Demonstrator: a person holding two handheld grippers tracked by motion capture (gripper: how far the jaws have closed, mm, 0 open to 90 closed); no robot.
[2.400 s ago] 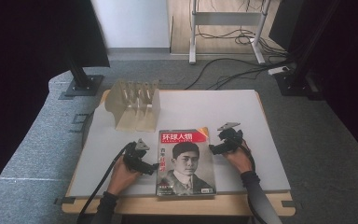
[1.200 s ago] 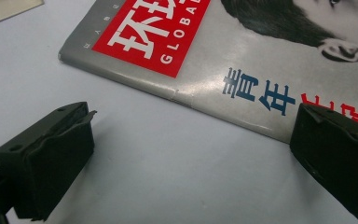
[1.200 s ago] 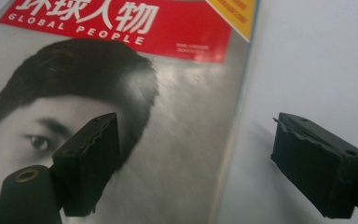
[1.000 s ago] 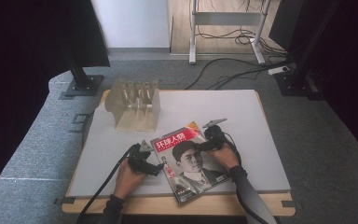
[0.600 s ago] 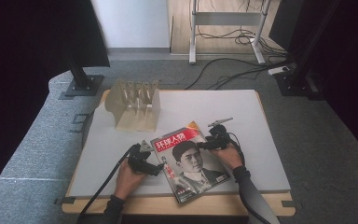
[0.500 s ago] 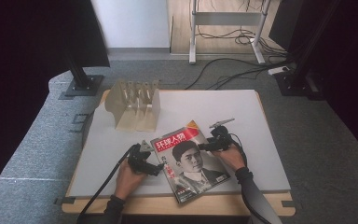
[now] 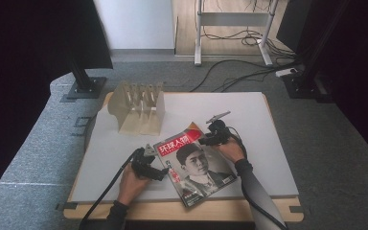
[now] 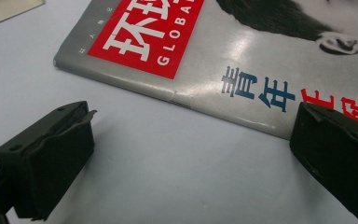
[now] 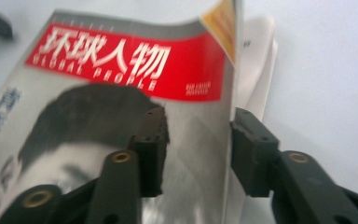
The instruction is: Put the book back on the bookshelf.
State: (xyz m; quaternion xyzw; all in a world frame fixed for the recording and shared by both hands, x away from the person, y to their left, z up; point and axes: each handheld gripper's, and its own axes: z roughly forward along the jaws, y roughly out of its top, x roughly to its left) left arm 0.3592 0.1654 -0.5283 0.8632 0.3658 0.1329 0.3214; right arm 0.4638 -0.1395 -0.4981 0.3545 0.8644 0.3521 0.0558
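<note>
A magazine (image 7: 194, 165) with a red title band and a portrait cover lies askew on the white table (image 7: 249, 115), near its front edge. My left gripper (image 7: 148, 165) rests on the table at the magazine's left side. In the left gripper view it (image 8: 193, 116) is wide open, and the magazine's spine (image 8: 177, 95) runs across just ahead of the jaws. My right gripper (image 7: 215, 136) sits at the magazine's top right corner. In the right gripper view it (image 9: 198, 116) stands open astride the cover's free edge (image 9: 228, 140), one jaw over the cover and one beyond it. The cover's corner (image 9: 221, 21) curls up off the inner pages (image 9: 261, 56).
A wooden slotted rack (image 7: 139, 108) stands at the back left of the table. A cable (image 7: 110, 187) trails from the left gripper over the front edge. Grey carpet, stand bases and floor cables surround the table.
The magazine has turned counter-clockwise from its straight position and shifted slightly right. Both grippers moved in to its edges. Over the last second almost nothing has moved.
</note>
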